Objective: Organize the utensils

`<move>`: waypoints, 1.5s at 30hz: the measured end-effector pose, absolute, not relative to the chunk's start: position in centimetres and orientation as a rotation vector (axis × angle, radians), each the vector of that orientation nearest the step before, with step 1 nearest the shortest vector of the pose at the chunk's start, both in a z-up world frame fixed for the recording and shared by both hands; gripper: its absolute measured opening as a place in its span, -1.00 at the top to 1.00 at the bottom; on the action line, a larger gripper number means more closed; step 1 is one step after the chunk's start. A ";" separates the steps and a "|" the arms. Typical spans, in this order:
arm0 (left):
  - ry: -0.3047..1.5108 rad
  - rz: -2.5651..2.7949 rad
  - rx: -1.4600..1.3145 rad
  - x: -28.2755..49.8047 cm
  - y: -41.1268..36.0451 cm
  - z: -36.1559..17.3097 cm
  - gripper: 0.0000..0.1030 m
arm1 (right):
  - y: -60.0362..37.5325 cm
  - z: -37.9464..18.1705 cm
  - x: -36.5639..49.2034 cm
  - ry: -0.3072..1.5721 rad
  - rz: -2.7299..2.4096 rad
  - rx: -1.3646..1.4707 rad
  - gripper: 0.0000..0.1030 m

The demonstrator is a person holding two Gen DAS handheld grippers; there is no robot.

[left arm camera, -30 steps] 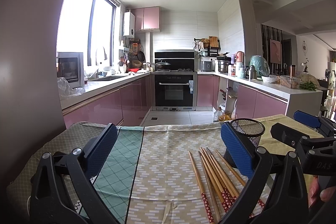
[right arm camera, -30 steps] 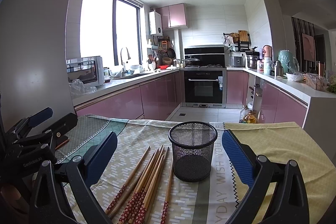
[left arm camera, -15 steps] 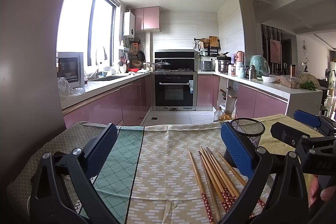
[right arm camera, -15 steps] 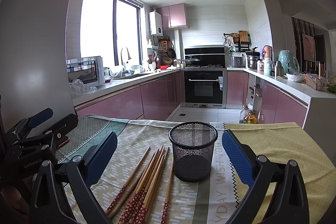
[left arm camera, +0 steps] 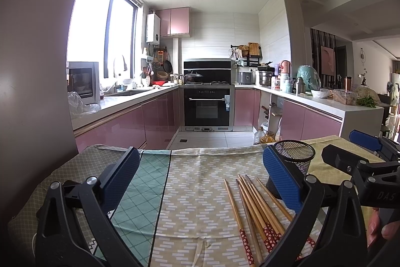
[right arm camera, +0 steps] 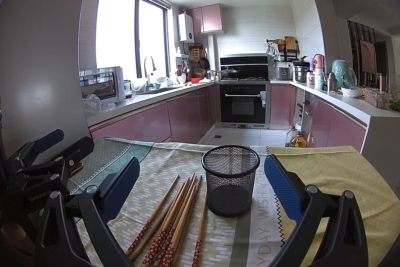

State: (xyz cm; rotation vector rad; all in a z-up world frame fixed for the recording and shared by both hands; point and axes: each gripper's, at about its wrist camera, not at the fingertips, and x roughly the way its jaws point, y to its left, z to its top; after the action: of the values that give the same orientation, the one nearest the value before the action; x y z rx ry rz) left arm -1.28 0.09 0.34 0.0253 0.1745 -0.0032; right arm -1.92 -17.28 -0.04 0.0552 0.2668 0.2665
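The left gripper (left arm camera: 200, 182) hovered with jaws spread wide and empty, "GenRobot.AI" readable on its body in the right wrist view. Right of it, the chopsticks (right arm camera: 175, 219) lay bundled on the surface (right arm camera: 337, 179), long axes running near to far, red patterned ends nearest. Just beside them stood the upright mesh cup (right arm camera: 230, 179), by cloth lettering "DAY WISH YOU". The right gripper (right arm camera: 200, 189), marked "DAS", was likewise spread.

Black-framed grippers, blue textured fingers (right arm camera: 282, 187) (silver screws at pivots)
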 end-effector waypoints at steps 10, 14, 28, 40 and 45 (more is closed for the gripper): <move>0.181 -0.007 0.026 -1.2 -0.1 0.1 -0.89 | -17.4 0.0 -2.0 0.269 0.271 0.061 -0.88; 0.183 -0.009 0.026 -1.1 -0.1 0.1 -0.89 | -17.5 -0.1 -1.9 0.271 0.271 0.060 -0.88; 0.250 -0.043 0.035 0.2 -0.1 -0.9 -0.89 | -17.6 -1.1 -0.9 0.361 0.321 0.053 -0.88; 0.591 -0.171 0.108 5.9 -0.7 -5.6 -0.65 | -16.1 -6.9 4.8 0.755 0.374 -0.020 -0.14; 0.689 -0.210 0.146 8.0 -1.6 -7.5 -0.35 | -15.6 -8.5 6.3 0.837 0.374 -0.029 0.23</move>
State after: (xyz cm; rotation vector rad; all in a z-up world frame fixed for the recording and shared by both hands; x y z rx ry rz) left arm 8.00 -1.57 -7.47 0.1455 0.6894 -0.2100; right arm 6.34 -15.55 -8.47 -0.0293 0.8372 0.3740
